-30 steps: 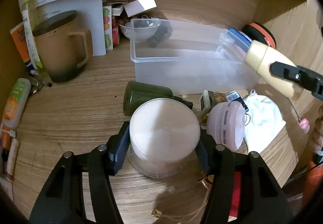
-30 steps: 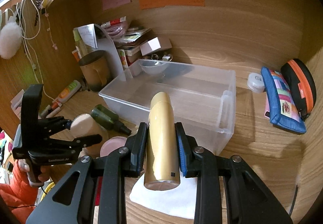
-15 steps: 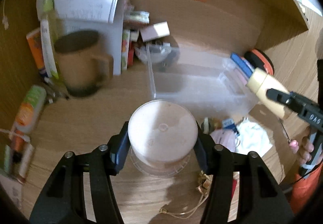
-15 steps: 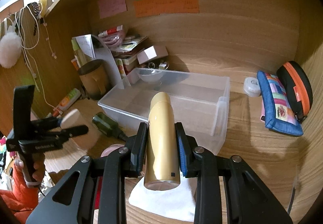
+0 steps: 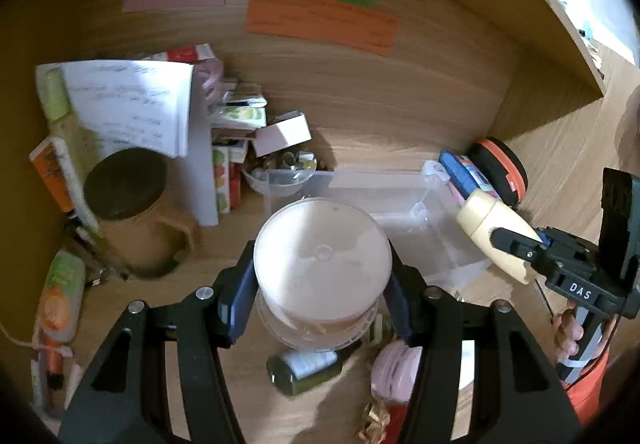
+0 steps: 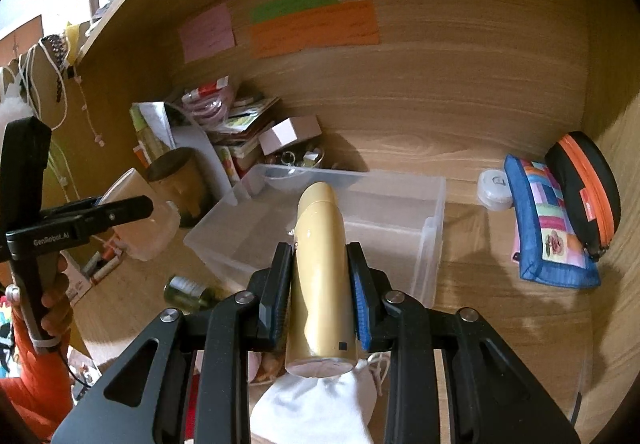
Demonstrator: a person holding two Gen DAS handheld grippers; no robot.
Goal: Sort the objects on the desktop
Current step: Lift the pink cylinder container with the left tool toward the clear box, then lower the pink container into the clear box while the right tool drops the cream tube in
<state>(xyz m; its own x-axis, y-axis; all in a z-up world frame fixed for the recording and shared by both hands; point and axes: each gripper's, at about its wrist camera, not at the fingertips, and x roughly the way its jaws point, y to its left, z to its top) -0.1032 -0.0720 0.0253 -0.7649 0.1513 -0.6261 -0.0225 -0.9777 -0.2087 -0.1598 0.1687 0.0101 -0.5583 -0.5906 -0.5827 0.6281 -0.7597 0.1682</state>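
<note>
lift is the change: a second ago the tub (image 5: 322,244) sat on the worktop (image 5: 224,388) in the left claw (image 5: 320,298); now it hangs clear of the wood, pinched at its sides, level with the near wall of the clear bin (image 5: 384,200), and the green bottle (image 5: 304,366) it stood beside lies below it. the right claw (image 6: 320,294) pinches the gold bottle (image 6: 320,284) as before, nose toward the bin (image 6: 320,220), a little closer to it than it was. both things look ready to go into the bin, which seems empty so far. the worktop is pale wood in a walled nook, with paper notes (image 6: 316,26) stuck on the back panel, a mug (image 5: 128,212), papers and boxes crowding the left corner, and two pouches (image 6: 556,220) on the right.
</note>
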